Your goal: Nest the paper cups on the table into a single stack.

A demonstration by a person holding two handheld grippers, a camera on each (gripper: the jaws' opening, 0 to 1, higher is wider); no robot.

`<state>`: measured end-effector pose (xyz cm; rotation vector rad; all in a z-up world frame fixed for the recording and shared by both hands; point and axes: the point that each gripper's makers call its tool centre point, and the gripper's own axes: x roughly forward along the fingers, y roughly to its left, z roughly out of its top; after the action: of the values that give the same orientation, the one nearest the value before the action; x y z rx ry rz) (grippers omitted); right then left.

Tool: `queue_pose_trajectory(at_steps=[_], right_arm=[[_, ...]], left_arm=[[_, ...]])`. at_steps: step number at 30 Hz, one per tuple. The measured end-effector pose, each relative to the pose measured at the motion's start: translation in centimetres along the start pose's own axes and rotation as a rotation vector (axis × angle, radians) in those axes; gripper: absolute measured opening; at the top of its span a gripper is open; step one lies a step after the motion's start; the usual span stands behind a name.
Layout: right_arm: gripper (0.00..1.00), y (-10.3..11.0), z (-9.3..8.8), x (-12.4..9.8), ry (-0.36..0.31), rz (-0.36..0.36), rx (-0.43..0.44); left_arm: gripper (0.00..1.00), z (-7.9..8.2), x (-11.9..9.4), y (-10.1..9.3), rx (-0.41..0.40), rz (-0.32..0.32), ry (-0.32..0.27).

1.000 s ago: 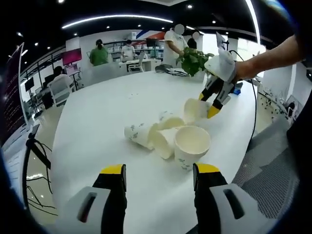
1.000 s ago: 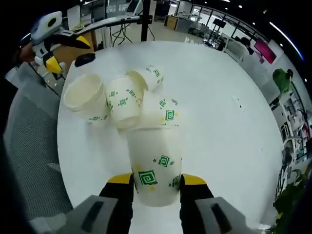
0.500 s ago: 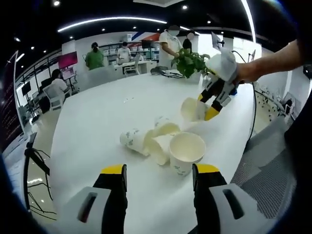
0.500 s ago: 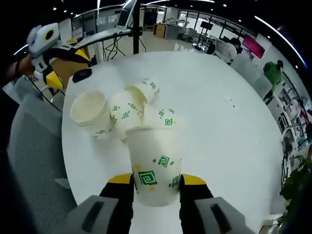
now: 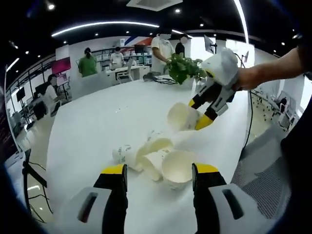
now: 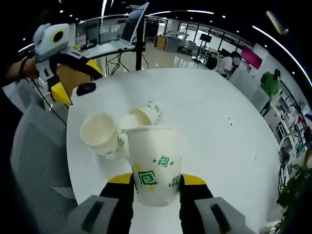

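Paper cups (image 5: 156, 163) are lying clustered on the white table (image 5: 97, 126), one standing upright with its mouth open (image 6: 100, 134), the others tipped beside it. The right gripper (image 6: 156, 183) is clamping a further cup (image 6: 155, 163) between its jaws, above the table. The left gripper (image 5: 158, 176) is hovering near the cluster, jaws apart, gripping nothing.

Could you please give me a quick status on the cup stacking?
Right gripper shut on held cup, lifted. Left gripper open, empty. Loose cups on table. Nothing blocking.
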<state>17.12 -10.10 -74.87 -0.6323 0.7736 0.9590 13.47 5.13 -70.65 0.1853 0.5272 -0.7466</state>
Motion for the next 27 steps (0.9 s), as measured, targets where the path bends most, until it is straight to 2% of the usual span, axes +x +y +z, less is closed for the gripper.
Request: queue_pose_trajectory(at_steps=[6, 10, 27], right_arm=[[0.34, 0.6, 1.6, -0.2, -0.029, 0.008, -0.039], [0.34, 1.1, 2.5, 0.0, -0.057, 0.014, -0.068], [0.35, 4.5, 6.5, -0.4, -0.119, 0.015, -0.227]], left_arm=[[0.51, 2.0, 0.7, -0.6, -0.047, -0.032, -0.044], [0.50, 2.9, 1.0, -1.1, -0.041, -0.046, -0.050], [0.47, 4.8, 1.9, -2.2, -0.074, -0.128, -0.068]])
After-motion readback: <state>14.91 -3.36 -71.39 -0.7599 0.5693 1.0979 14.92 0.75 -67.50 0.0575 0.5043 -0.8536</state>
